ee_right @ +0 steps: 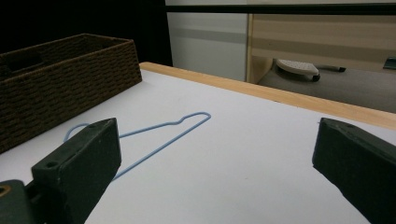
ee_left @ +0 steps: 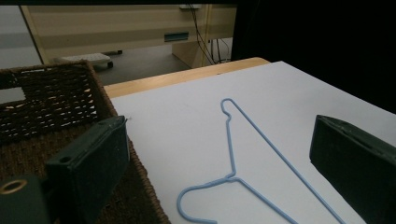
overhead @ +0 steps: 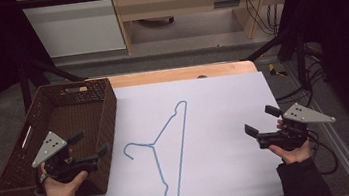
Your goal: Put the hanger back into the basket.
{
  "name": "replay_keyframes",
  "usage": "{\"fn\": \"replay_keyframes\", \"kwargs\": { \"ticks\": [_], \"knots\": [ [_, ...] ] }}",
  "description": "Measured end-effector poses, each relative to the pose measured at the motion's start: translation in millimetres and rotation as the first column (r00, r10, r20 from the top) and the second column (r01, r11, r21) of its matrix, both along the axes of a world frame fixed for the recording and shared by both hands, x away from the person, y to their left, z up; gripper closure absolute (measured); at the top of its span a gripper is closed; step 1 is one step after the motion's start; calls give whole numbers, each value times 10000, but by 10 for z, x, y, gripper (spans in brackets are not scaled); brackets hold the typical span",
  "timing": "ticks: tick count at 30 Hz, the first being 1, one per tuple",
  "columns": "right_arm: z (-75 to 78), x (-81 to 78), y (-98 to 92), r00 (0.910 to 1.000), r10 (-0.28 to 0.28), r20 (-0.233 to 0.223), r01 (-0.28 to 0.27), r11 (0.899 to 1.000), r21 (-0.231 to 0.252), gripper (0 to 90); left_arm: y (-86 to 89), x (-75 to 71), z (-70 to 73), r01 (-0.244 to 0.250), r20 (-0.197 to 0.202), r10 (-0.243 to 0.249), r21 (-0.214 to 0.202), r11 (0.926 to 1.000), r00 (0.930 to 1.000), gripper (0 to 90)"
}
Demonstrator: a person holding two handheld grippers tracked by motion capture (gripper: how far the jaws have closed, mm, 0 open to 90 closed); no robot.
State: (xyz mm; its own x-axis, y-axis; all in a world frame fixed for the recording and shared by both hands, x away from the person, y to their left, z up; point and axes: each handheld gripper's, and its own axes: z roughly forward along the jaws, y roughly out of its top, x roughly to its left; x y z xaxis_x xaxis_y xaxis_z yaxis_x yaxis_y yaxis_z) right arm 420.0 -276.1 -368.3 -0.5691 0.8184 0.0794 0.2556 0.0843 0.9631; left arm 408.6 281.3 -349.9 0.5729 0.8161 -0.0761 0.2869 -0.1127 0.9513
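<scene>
A light blue wire hanger (overhead: 182, 136) lies flat on the white table sheet (overhead: 223, 102), its hook curling to the left. My left gripper (overhead: 89, 143) hovers open over the near right corner of the brown wicker basket (overhead: 48, 113), left of the hanger. In the left gripper view the hanger (ee_left: 261, 140) lies between the wide-apart jaws, beside the basket (ee_left: 51, 107). My right gripper (overhead: 262, 120) is held open above the sheet's right edge, away from the hanger. The right gripper view has the hanger (ee_right: 161, 128) ahead at left and the basket (ee_right: 60, 79) beyond.
The wooden table edge (overhead: 179, 73) runs along the back. Dark frame bars and cables (overhead: 311, 81) stand at the right. Pale cabinets (overhead: 186, 1) stand on the floor beyond the table.
</scene>
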Motion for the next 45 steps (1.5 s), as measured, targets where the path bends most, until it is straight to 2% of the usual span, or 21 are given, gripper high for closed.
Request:
{"fn": "replay_keyframes", "kwargs": {
  "ticks": [11, 15, 24, 30, 33, 37, 40, 42, 45],
  "knots": [
    [-7, 3, 26, 9999, 30, -102, -31, 10000, -80, 17, -270, -51, -11, 486, 14, -487, 324, 9983, 9988, 56],
    [-6, 5, 50, 9999, 70, -150, -72, 9998, -180, 17, -391, -50, -56, 667, -173, -660, 484, 9966, 9977, 69],
    [1, -3, 110, 9997, 182, -136, -186, 9994, -294, 17, -684, -16, -251, 930, -760, -866, 858, 9920, 9933, 99],
    [-5, -1, 132, 9995, 243, -199, -248, 9993, -263, 17, -830, 31, -408, 927, -1212, -793, 1096, 9896, 9895, 138],
    [-10, 2, 143, 9994, 233, -245, -240, 9992, -304, 17, -903, 60, -498, 983, -1497, -792, 1245, 9873, 9855, 169],
    [-20, 6, 163, 9993, 269, -257, -277, 9990, -342, 17, -998, 97, -624, 943, -1764, -657, 1591, 9828, 9821, 266],
    [-24, 7, 175, 9992, 291, -268, -299, 9991, -313, 17, -1050, 124, -708, 873, -1937, -512, 1824, 9793, 9797, 302],
    [-32, 10, 186, 9990, 321, -297, -332, 9987, -389, 17, -1071, 146, -754, 982, -2078, -584, 1864, 9776, 9764, 359],
    [-37, 12, 201, 9990, 310, -337, -322, 9988, -370, 17, -1114, 170, -825, 966, -2122, -539, 1963, 9758, 9757, 361]
  ]
}}
